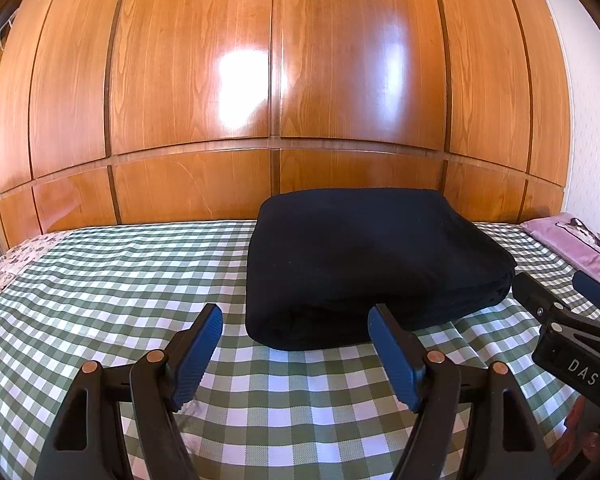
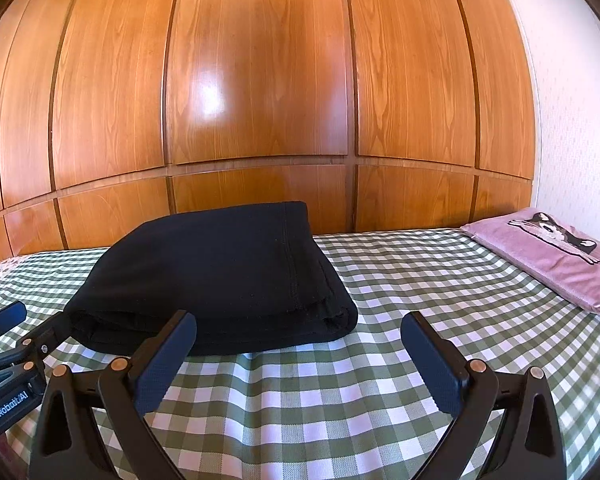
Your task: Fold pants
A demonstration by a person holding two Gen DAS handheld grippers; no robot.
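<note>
1. Two grippers, left gripper point(image 1: 295, 322) and right gripper point(image 2: 299, 332), hover with jaws wide, holding nothing.
2. Folded black pants point(image 1: 364, 256) lie centre frame on the checked bed point(image 1: 112, 280), just beyond both.
3. Pink pillow point(image 2: 556, 264) sits at right, wooden wardrobe point(image 2: 260, 80) behind.

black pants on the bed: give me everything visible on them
The black pants look like soft knit fabric, folded into a thick rectangular bundle lying flat on the green checked bedspread before the wooden wardrobe. Stacked layers show at the near edge, and a stitched seam runs along the top near the right edge. Both the left gripper and right gripper are open, holding nothing.
</note>
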